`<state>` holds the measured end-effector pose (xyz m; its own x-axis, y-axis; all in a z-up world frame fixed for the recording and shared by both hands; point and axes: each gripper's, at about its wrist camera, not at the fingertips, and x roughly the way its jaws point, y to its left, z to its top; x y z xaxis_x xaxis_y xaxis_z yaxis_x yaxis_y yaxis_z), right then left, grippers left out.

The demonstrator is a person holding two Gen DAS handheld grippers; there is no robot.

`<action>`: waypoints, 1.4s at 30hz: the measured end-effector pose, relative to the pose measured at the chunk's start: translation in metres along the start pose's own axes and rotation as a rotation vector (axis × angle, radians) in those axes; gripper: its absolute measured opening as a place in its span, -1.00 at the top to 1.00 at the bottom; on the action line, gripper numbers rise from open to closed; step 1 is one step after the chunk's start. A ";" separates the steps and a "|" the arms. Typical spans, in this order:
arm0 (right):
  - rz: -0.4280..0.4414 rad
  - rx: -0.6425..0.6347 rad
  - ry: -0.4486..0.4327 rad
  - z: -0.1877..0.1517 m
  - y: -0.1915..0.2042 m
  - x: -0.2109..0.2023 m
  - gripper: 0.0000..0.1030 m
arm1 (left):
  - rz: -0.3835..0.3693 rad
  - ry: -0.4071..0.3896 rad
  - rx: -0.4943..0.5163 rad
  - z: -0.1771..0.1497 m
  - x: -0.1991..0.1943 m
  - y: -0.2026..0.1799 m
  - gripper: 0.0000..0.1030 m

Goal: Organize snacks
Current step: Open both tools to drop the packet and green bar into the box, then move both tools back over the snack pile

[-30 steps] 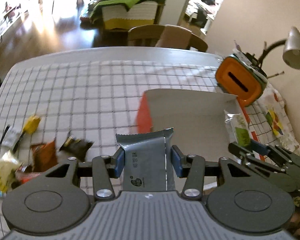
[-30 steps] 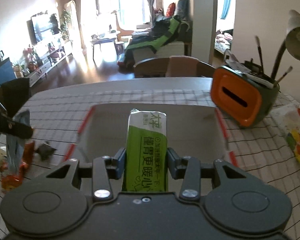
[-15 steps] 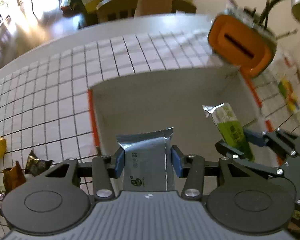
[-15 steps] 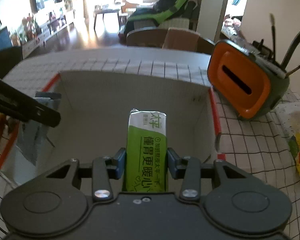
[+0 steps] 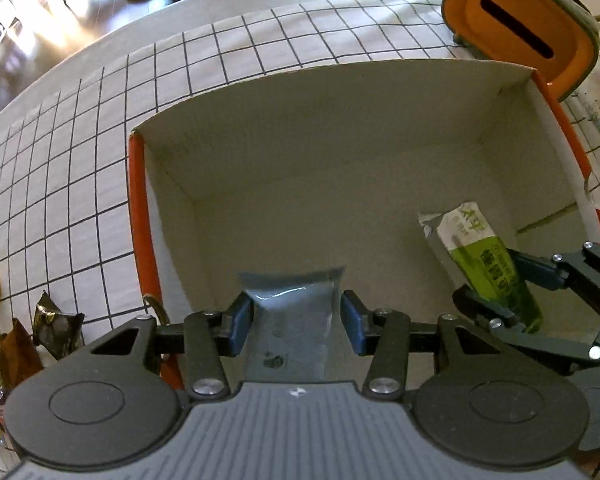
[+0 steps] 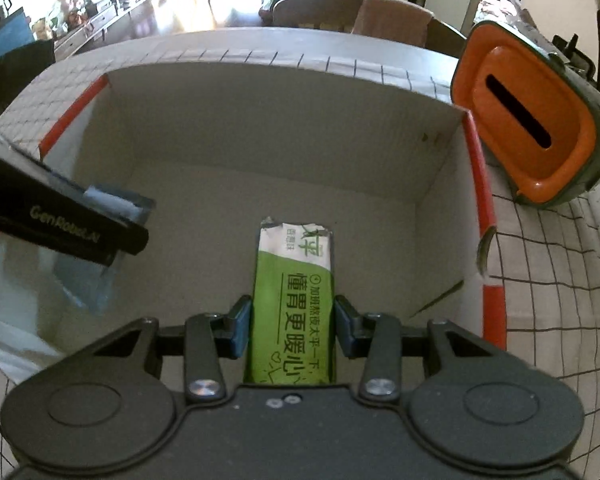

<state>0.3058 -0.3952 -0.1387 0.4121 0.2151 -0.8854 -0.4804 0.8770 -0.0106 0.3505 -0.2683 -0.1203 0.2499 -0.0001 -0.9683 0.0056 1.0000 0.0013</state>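
Your left hand-held gripper [image 5: 298, 322] clamps a grey snack packet [image 5: 290, 320] low in the frame, inside the cardboard box [image 5: 340, 128]. Your right hand-held gripper [image 6: 293, 326] grips a green snack bar [image 6: 294, 300] at the frame's bottom centre, over the box floor. Loose snacks [image 5: 56, 324] lie on the table [image 5: 80, 160] at lower left.

Grey foil snack packet [image 5: 291, 322] and green-and-white snack bar [image 6: 296, 304], both lengthwise, inside open red-edged cardboard box [image 5: 340, 120]

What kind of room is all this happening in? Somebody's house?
Most likely a home, at a dining table with a checked cloth. Behind it stand a wooden chair and a sunlit living area with shelves. Both tools hold snack packets over a cardboard box.
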 end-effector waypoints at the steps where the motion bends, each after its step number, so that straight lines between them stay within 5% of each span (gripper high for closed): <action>1: 0.000 -0.009 0.002 -0.003 0.001 0.000 0.20 | 0.003 0.000 0.003 0.001 0.000 -0.001 0.09; 10: 0.008 -0.017 -0.018 -0.005 0.003 -0.010 0.19 | -0.004 -0.052 -0.008 -0.007 -0.018 0.008 0.08; 29: 0.125 0.072 -0.242 0.013 0.010 -0.087 0.07 | -0.087 -0.258 -0.090 -0.052 -0.097 0.057 0.05; 32: 0.141 0.092 -0.271 0.014 0.018 -0.098 -0.04 | -0.098 -0.290 -0.092 -0.064 -0.109 0.067 0.05; 35: 0.146 0.103 -0.302 0.014 0.030 -0.107 -0.35 | -0.101 -0.325 -0.086 -0.077 -0.121 0.080 0.05; 42: 0.171 0.122 -0.345 0.010 0.067 -0.121 -0.60 | -0.097 -0.385 -0.069 -0.114 -0.140 0.111 -0.05</action>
<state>0.2318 -0.3583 -0.0272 0.5802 0.4756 -0.6612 -0.4775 0.8563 0.1970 0.2057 -0.1563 -0.0130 0.5957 -0.0839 -0.7988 -0.0148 0.9932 -0.1153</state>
